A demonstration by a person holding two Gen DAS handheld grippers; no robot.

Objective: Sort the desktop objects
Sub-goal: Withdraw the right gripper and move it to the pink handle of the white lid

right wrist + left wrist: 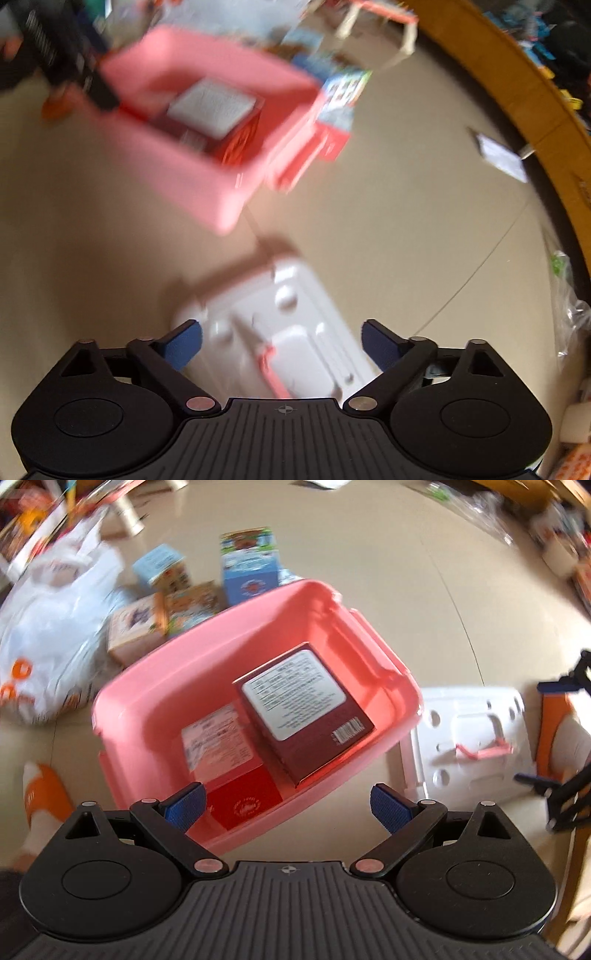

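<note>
Left wrist view looks down on a beige tiled floor, glossy and hard, on which the whole sort is laid out. Largest of the task's things is a pink plastic bin, rectangular with rounded corners and moulded side handles. Just beside it lies its white lid, flat, ribbed and pierced with round holes, a pink latch at its middle. Inside the bin a maroon carton lies flat with its white label up, leaning partly over a red box. Beyond the far rim stands a cluster of small printed cartons, light card in blue and tan, next to a crinkled white plastic bag.

Both tools hold nothing. The left gripper hangs over the bin's near edge with its blue ribbed pads spread wide; the right gripper hovers over the lid, likewise spread, in a frame smeared by motion.

Two boxes in and more outside suggests the sort is partway along. Card walls dent easily, so a good pick probably means squaring the pads on two opposite flat faces and closing gently, then lowering the carton flat beside the others rather than dropping it.
</note>
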